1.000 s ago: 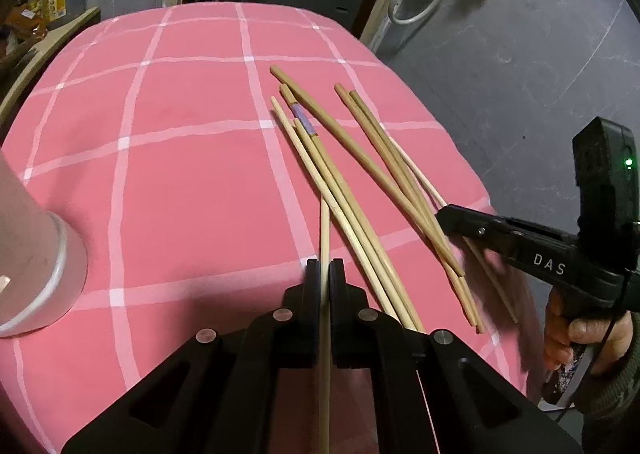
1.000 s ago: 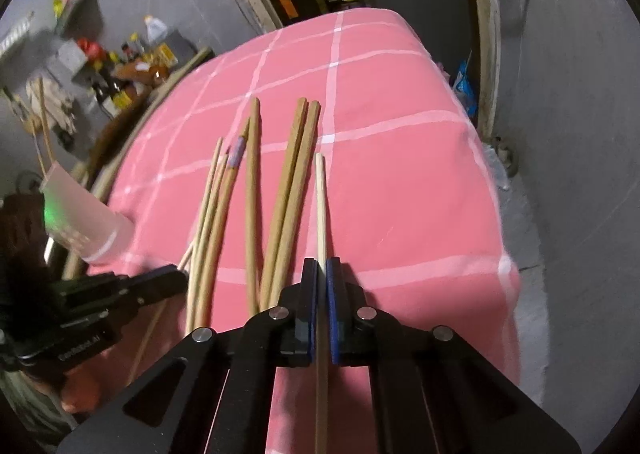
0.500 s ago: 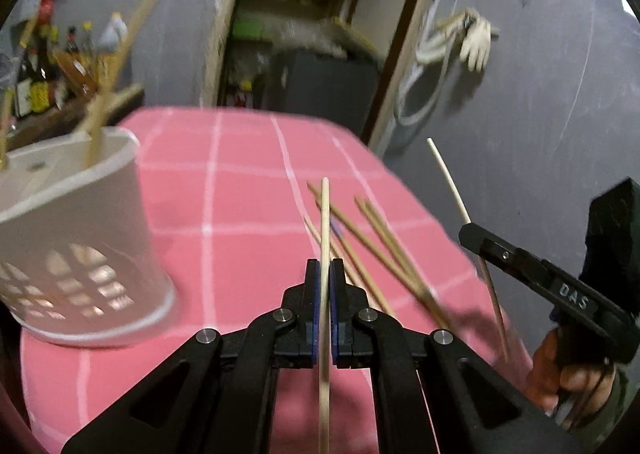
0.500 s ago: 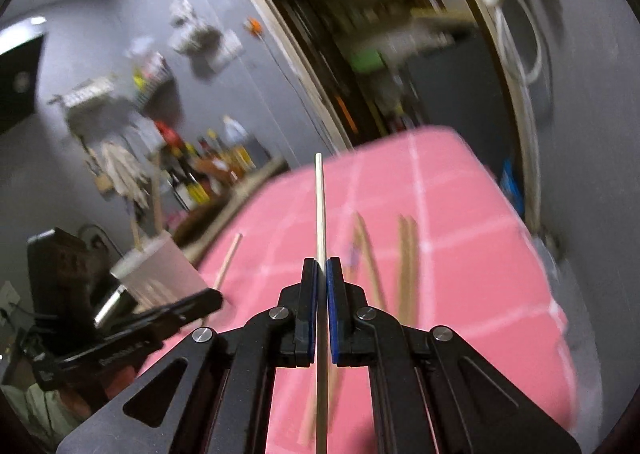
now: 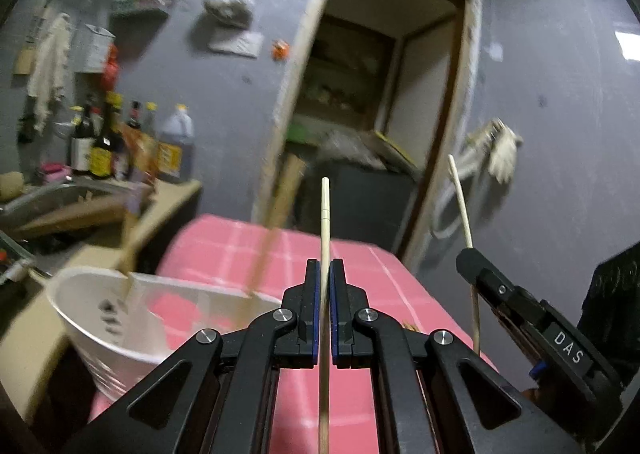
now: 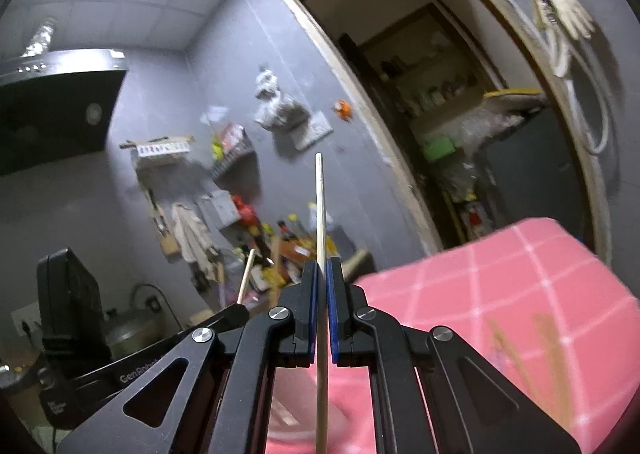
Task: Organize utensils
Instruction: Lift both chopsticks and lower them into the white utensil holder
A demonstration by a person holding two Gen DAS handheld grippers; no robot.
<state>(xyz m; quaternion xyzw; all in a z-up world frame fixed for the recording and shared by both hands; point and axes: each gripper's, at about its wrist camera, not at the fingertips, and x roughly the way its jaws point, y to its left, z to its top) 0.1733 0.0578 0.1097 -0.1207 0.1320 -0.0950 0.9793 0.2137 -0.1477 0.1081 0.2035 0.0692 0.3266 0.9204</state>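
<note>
Two hand-held grippers are in the air, each clenched on a single pale chopstick. The left hand-held gripper (image 5: 325, 274) pinches its chopstick (image 5: 325, 222) between blue-lined pads, the stick running straight out past the tips and back under the body. Taking the white utensil holder (image 5: 116, 318) as the landmark: it stands on the pink checked worktop (image 5: 360, 266), to the lower left of the left gripper in that gripper's own view, its wall slotted near the bottom. Blurred wooden chopsticks in the holder (image 5: 276, 222) lean out of its rim toward the doorway behind.

The right hand-held gripper (image 5: 466, 256) sits to the right of the holder and well apart from it — its own thin chopstick (image 5: 460, 198) points up and slightly left, and its lower end shows below the jaws. In the right wrist view the same grip is plain: pads closed on the stick, stick aimed at the grey wall. A few loose chopsticks on the cloth (image 6: 556, 358) lie blurred at that view's lower right. Bottles (image 5: 100, 146) crowd a counter behind the holder.
</note>
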